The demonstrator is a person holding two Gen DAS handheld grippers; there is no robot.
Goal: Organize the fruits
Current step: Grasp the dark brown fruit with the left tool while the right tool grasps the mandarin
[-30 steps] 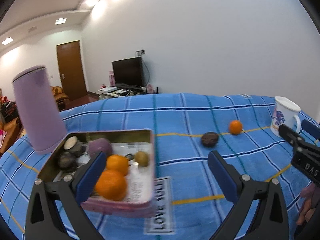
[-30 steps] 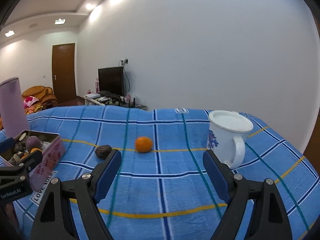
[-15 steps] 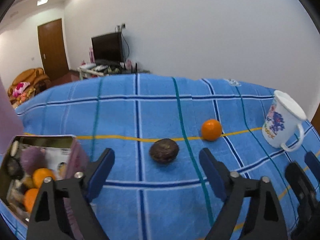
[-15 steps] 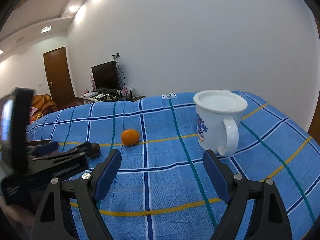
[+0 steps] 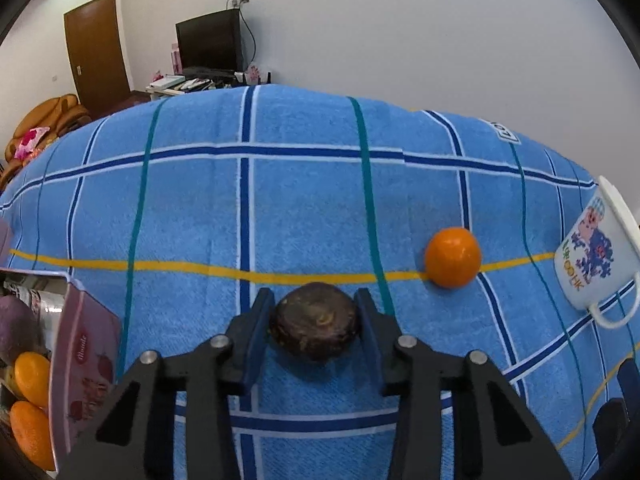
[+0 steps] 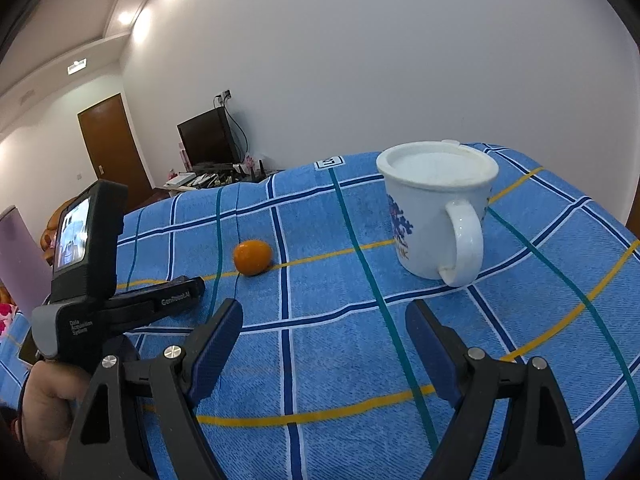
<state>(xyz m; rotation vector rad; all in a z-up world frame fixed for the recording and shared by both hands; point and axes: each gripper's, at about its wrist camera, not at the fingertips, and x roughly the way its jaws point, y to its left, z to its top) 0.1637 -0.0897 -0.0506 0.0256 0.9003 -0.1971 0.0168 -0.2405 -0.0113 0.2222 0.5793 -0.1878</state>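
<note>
My left gripper (image 5: 314, 312) is shut on a dark brown round fruit (image 5: 313, 327) that rests on the blue checked cloth (image 5: 240, 208). An orange (image 5: 452, 257) lies to its right on the yellow stripe; it also shows in the right wrist view (image 6: 252, 256). A pink box (image 5: 86, 364) at the left edge holds oranges (image 5: 31, 372) and a purple fruit (image 5: 14, 330). My right gripper (image 6: 324, 330) is open and empty above the cloth, in front of the mug. The left gripper's body (image 6: 120, 300) shows at its left.
A white mug (image 6: 438, 212) with a blue pattern stands right of the orange; it also shows in the left wrist view (image 5: 596, 256). A purple cylinder (image 6: 18, 256) stands at the far left. The cloth's far edge drops off toward a TV stand.
My left gripper moved right from the box to the dark fruit and closed on it. The right gripper shifted slightly toward the mug and stayed open.
</note>
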